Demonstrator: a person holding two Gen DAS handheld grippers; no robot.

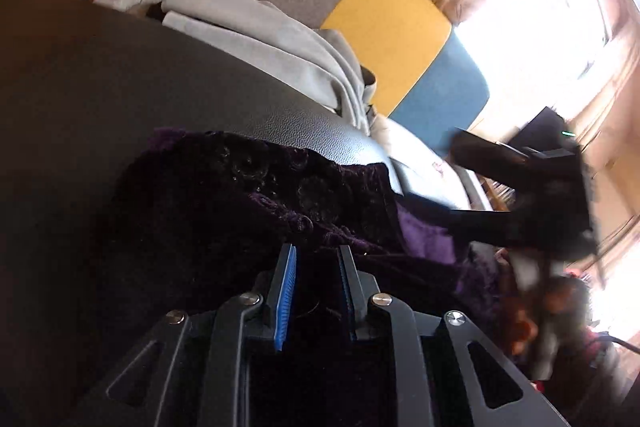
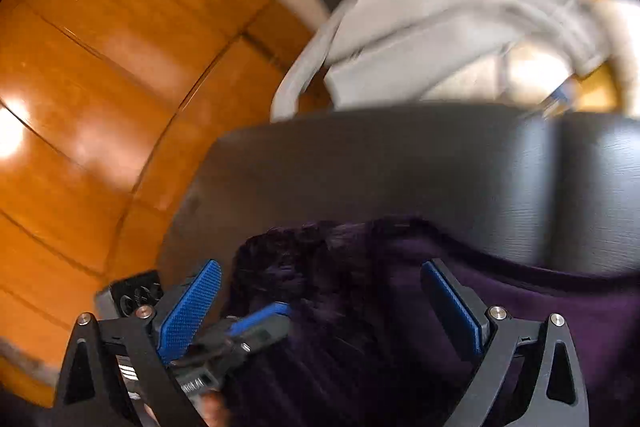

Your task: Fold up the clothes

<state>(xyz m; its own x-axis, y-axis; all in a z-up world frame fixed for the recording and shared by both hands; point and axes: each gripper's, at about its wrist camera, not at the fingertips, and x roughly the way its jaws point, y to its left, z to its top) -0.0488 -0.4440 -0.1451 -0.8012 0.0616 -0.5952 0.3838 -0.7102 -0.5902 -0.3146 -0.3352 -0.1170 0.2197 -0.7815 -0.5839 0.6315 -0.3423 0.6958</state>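
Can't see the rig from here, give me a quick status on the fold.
Left hand-held gripper shut on purple velvet garment. Right hand-held gripper open over it. Garment bunched on dark seat. Grey clothes piled behind.

Grey clothes motion-blurred

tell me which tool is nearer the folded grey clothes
Hard to say. The left tool is shut on the purple velvet garment; the right tool hangs open over it. The folded grey clothes lie beyond both.

- Dark purple velvet garment with an embossed swirl pattern
- Pale grey folded cloth
- Black grained leather seat
- Glossy orange-brown wooden floor
- Blue ribbed gripper pads
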